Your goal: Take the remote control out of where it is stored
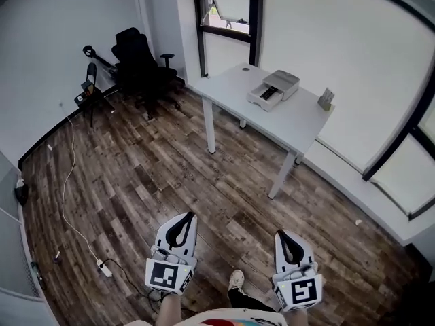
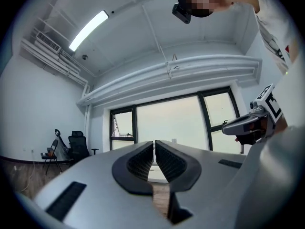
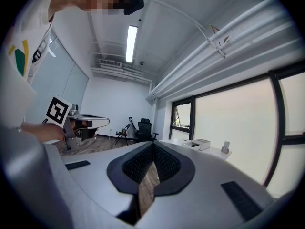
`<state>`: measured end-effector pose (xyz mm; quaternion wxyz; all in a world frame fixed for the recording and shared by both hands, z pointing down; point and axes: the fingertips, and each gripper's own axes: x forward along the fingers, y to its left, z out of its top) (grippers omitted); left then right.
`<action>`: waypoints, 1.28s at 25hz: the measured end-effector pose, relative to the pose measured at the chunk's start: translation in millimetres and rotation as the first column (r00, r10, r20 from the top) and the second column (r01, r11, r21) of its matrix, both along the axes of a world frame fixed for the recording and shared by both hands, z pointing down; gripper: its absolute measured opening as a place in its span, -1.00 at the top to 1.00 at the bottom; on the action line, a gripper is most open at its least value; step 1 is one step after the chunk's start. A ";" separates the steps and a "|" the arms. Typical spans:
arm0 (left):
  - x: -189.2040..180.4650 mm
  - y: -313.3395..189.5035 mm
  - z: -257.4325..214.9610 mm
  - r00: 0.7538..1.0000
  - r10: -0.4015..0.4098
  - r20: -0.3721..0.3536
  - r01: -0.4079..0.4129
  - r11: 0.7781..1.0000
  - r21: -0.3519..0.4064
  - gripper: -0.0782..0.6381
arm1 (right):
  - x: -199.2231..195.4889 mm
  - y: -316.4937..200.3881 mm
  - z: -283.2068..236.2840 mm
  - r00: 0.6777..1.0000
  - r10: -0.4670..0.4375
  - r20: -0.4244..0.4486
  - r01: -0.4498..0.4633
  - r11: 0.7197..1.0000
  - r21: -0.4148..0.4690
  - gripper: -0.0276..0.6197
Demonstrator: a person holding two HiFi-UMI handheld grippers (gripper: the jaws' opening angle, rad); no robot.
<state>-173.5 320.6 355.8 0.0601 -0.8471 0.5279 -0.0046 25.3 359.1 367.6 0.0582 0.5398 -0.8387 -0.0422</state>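
Both grippers are seen low at the near edge, side by side and well apart from the desk.

Left gripper (image 1: pixel 190 216): the jaws are closed together, with nothing between them. Right gripper (image 1: pixel 279 234): the jaws are pressed together likewise, and nothing is gripped.

A broad stretch of wood floor (image 1: pixel 170 175) is laid out between the grippers and the white desk (image 1: pixel 231 90). At the left, a white cable (image 1: pixel 68 182) is trailed across the boards to a power strip (image 1: pixel 104 268) near the left gripper.

The desk is set at the far right along the wall, below a black-framed window (image 1: pixel 228 5). A white box (image 1: pixel 273 87) with an open compartment is placed on it, and a small upright holder (image 1: pixel 326 99) near its right edge.

The remote control cannot be made out at this distance.

A black office chair (image 1: pixel 139 63) and a folding chair (image 1: pixel 90 87) are placed in the far left corner.
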 end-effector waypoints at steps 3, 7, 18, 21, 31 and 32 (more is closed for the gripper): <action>21.6 -46.8 6.9 0.999 0.025 -0.027 -0.025 1.000 -0.007 0.72 | 12.5 -40.1 2.6 0.995 0.004 -0.100 -0.002 1.000 0.025 0.91; 45.5 -94.6 8.8 0.998 0.048 -0.038 -0.048 0.999 -0.008 0.72 | 32.5 -84.3 -2.2 0.991 0.033 -0.129 -0.029 0.999 0.030 0.91; 47.4 -169.1 -18.0 1.000 -0.009 0.002 0.009 1.000 0.029 0.72 | 50.8 -156.9 -3.5 0.998 0.023 -0.051 -0.022 0.999 0.034 0.91; 49.4 -198.2 -16.0 1.000 0.002 0.018 -0.002 0.999 0.040 0.72 | 62.5 -180.2 3.9 0.998 0.054 -0.028 -0.054 0.998 0.018 0.91; 63.7 -327.1 -22.7 0.992 0.085 -0.097 -0.080 0.995 0.056 0.72 | 59.5 -303.3 -27.0 0.995 0.085 -0.055 -0.084 0.996 0.016 0.91; 64.9 -340.4 -20.3 0.989 0.095 -0.109 -0.090 0.995 0.050 0.72 | 58.8 -317.3 -32.0 0.994 0.089 -0.068 -0.087 0.996 0.024 0.91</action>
